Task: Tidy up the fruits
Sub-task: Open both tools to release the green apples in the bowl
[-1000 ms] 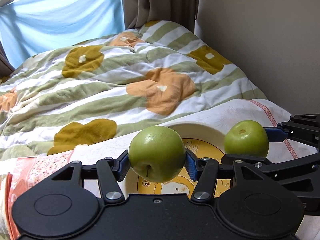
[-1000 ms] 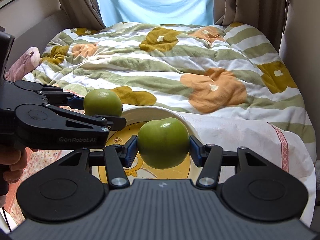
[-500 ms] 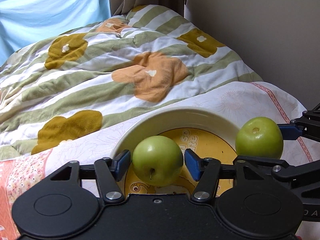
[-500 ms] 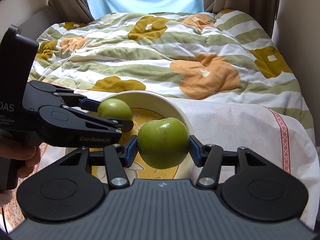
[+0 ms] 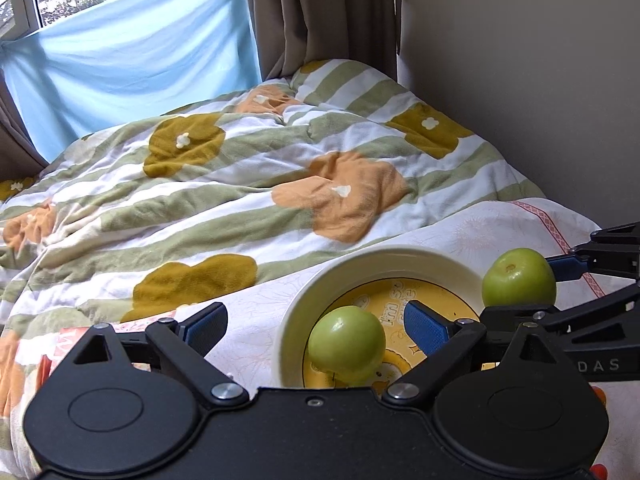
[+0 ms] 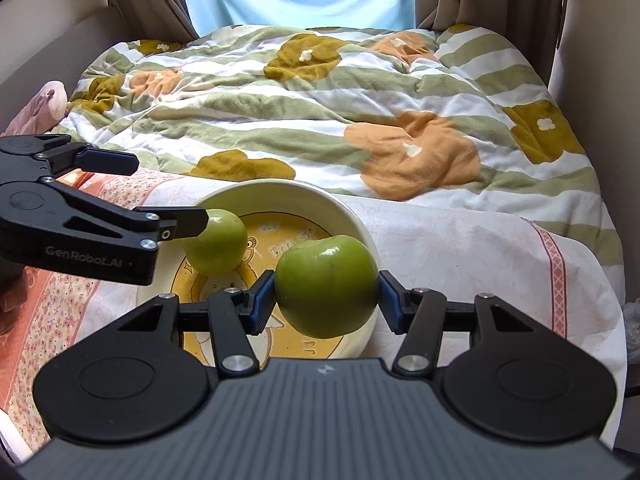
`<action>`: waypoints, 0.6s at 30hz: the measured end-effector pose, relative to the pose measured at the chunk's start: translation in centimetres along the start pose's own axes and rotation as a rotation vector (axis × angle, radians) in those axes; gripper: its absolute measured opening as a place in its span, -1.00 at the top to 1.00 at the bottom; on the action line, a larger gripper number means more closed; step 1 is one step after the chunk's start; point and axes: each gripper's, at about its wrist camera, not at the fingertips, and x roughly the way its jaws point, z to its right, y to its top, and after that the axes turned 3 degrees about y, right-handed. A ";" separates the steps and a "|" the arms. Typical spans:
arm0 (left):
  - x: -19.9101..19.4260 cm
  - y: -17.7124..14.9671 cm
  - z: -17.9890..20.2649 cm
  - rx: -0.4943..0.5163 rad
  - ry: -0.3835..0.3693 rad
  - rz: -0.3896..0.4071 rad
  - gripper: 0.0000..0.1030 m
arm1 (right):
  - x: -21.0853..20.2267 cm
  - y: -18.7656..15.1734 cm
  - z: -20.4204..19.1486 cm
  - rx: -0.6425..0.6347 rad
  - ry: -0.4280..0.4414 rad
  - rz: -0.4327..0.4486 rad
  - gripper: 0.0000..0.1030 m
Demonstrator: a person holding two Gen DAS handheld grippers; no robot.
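Nearest the right wrist camera, the right gripper (image 6: 326, 294) is clamped on a green apple (image 6: 326, 286), both blue pads pressed against its sides. The fruit hangs over the near right rim of the cream bowl (image 6: 362, 228) — partly above the edge, not clearly over the yellow floor. In the left wrist view, the left gripper (image 5: 316, 322) stands wide open and holds nothing. A second green apple (image 5: 347, 345) sits loose inside the bowl between its spread fingers, touching neither pad as far as I can tell.

The bowl rests on a white patterned sheet (image 6: 460, 256) on the bed, a soft and uneven base. Beyond it lies a rumpled striped quilt (image 6: 320, 120) with orange and mustard flowers, then brown curtains (image 5: 320, 16) and pale blue cloth (image 5: 128, 68) across the window.

The main risk, as I judge it, lies in the release. Let go where it hangs, the held apple could strike the rim and roll off onto the sheet. Dropped from a height, it could knock the loose apple or tip the bowl, since the bedding gives under weight. The two grippers also crowd the same bowl, so a hasty move by either could clip the other's fingers or nudge the rim.
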 end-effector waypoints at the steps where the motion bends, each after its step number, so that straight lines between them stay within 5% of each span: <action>1: -0.3 -0.2 -0.1 -0.007 0.005 0.006 -0.89 | 0.1 0.2 0.0 0.001 0.002 0.000 -0.34; 18: -1.4 -3.3 -1.1 -0.003 -0.001 -0.044 -0.89 | 6.5 2.7 -0.7 0.004 0.036 -0.062 -0.34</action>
